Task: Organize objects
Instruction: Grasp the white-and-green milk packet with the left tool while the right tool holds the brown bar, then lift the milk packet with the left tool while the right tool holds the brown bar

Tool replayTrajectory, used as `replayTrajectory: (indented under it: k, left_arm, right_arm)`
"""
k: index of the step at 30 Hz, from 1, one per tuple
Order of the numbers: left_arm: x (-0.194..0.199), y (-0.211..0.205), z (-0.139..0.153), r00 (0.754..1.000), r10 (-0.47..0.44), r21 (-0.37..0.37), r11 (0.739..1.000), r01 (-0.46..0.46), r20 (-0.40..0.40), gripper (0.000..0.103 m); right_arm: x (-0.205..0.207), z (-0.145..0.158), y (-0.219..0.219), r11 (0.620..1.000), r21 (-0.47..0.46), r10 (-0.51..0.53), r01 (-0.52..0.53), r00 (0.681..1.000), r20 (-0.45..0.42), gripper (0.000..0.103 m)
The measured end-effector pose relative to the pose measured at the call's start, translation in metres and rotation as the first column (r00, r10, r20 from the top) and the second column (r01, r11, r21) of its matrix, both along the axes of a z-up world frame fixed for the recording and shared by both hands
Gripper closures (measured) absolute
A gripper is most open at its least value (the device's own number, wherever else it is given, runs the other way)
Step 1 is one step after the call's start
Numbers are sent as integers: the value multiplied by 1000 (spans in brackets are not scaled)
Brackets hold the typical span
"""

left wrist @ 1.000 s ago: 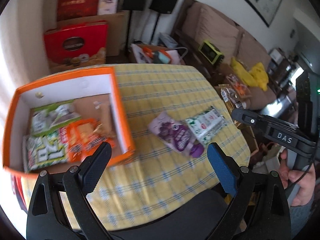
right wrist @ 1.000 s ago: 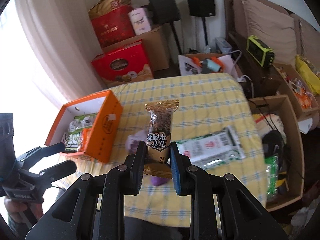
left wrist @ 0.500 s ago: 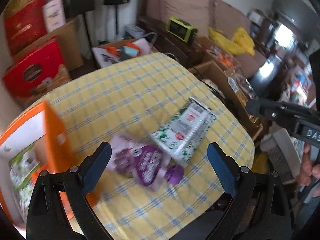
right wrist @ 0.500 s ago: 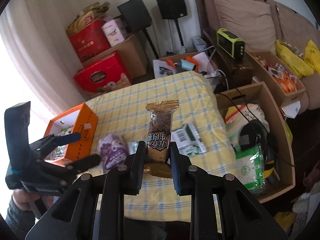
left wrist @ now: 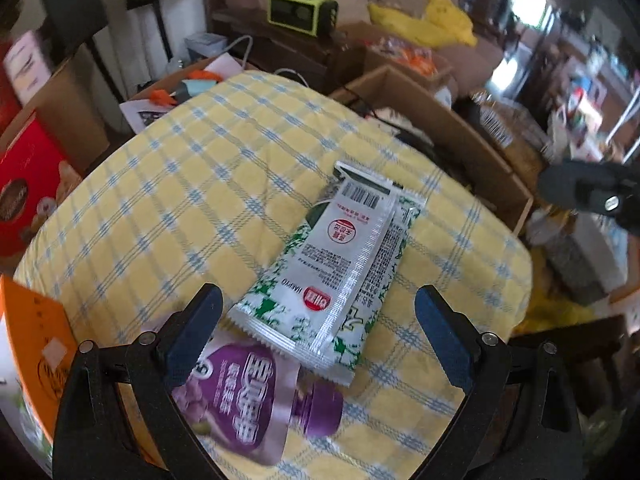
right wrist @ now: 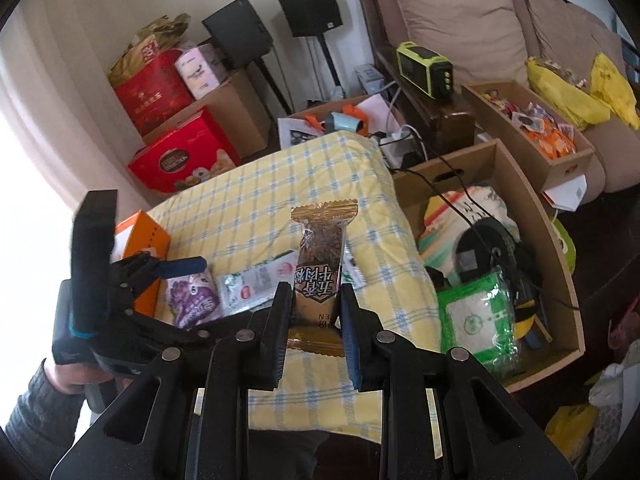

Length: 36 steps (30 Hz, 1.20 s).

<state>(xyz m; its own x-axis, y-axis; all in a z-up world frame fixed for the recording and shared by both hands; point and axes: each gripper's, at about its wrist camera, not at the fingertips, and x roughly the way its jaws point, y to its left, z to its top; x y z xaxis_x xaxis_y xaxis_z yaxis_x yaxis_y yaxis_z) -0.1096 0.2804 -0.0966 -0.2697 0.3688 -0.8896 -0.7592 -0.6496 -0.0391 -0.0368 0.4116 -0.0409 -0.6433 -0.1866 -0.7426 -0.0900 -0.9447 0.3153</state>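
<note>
My left gripper (left wrist: 316, 320) is open wide and points down at the yellow checked table (left wrist: 180, 200). It hangs just above a green-and-white packet (left wrist: 340, 260) and a purple spouted pouch (left wrist: 248, 396) that the packet partly overlaps. The orange box (left wrist: 36, 360) is at the left edge of that view, with its contents cut off. My right gripper (right wrist: 314, 312) is shut on a gold-brown snack bar (right wrist: 322, 264), held upright above the table's near edge. In the right wrist view the packet (right wrist: 256, 284), the pouch (right wrist: 192, 300) and the orange box (right wrist: 140, 240) lie to the left of the bar.
An open cardboard box (right wrist: 500, 168) with cables and packets stands right of the table. Red gift boxes (right wrist: 180, 156), brown cartons and speakers are behind it. A green radio (right wrist: 424, 68), a tray of sweets (right wrist: 560, 168) and a sofa (right wrist: 460, 20) are at the back right.
My left gripper has swung right and down, from over the orange box to over the two packets, and stays open. The right gripper has shifted sideways with the snack bar still gripped.
</note>
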Motion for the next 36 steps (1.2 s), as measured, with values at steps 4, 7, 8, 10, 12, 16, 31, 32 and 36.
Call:
replayTrajectory:
  k: [4, 7, 8, 10, 12, 16, 31, 32, 36]
  left_arm:
    - [2, 17, -9, 999, -39, -51, 998, 37, -26, 6]
    - [7, 26, -15, 997, -69, -87, 994, 66, -31, 6]
    - [9, 29, -19, 996, -87, -102, 991, 83, -27, 6]
    - [14, 33, -24, 994, -106, -131, 986, 101, -34, 6]
    - [17, 35, -26, 991, -122, -137, 984, 114, -53, 7]
    - [16, 31, -26, 991, -124, -98, 988, 120, -40, 26]
    - [-4, -9, 21, 998, 55, 92, 994, -57, 28, 38]
    - [-6, -14, 27, 997, 72, 98, 992, -75, 26, 38]
    - [-10, -36, 52, 993, 116, 160, 980, -119, 26, 38]
  right_arm:
    - [3, -5, 8, 1000, -9, -16, 16, 1000, 6, 80]
    - [3, -10, 12, 1000, -10, -21, 21, 1000, 17, 80]
    - [2, -12, 14, 1000, -11, -23, 23, 1000, 21, 80]
    - [2, -15, 15, 1000, -14, -24, 24, 999, 26, 80]
    - [1, -17, 15, 1000, -16, -21, 22, 999, 30, 80]
    - [0, -21, 13, 1000, -18, -16, 17, 999, 38, 80]
    - [0, -9, 2, 1000, -20, -1, 1, 1000, 16, 80]
    - [0, -7, 0, 1000, -20, 2, -2, 1000, 13, 80]
    - [-4, 0, -8, 1000, -17, 18, -18, 1000, 1, 80]
